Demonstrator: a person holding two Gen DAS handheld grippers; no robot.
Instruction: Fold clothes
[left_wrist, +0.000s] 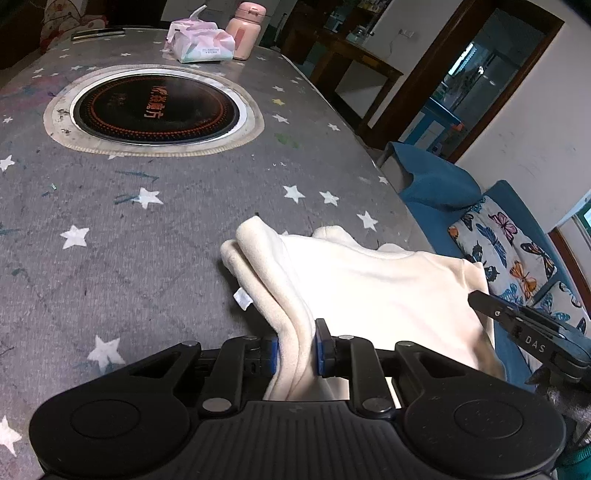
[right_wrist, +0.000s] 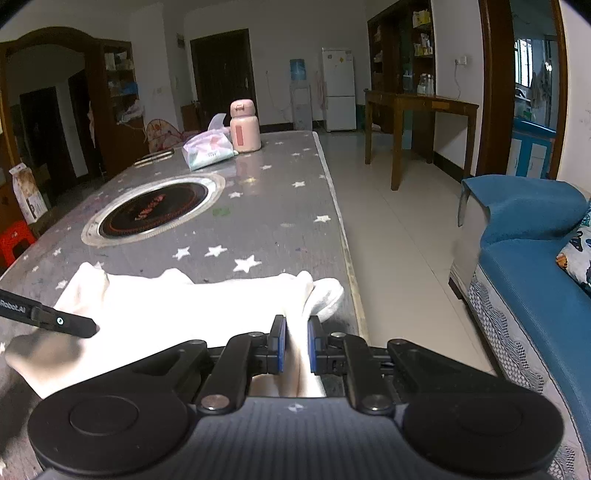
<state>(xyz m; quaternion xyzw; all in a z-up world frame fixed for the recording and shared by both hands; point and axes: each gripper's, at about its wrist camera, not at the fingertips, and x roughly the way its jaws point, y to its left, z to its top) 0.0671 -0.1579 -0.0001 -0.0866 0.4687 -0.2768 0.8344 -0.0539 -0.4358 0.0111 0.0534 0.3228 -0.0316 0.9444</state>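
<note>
The cream garment (left_wrist: 369, 288) lies bunched at the worktop's (left_wrist: 147, 229) near edge, at six o'clock from the round hob (left_wrist: 155, 107). The left claw (left_wrist: 295, 350) clenches one folded edge; the right claw (right_wrist: 296, 347) clenches another. Tissue pack (right_wrist: 208, 149) and pink bottle (right_wrist: 243, 127) stand at twelve o'clock.

I see pale floor tiles (right_wrist: 399, 206) running to white walls, with a white fridge (right_wrist: 338, 90) and water dispenser (right_wrist: 298, 92) at upper centre of my right view. A wooden side table (right_wrist: 417, 122) stands upper right, a blue sofa (right_wrist: 532, 258) at right, daylight through the far-right window (right_wrist: 524, 62).
</note>
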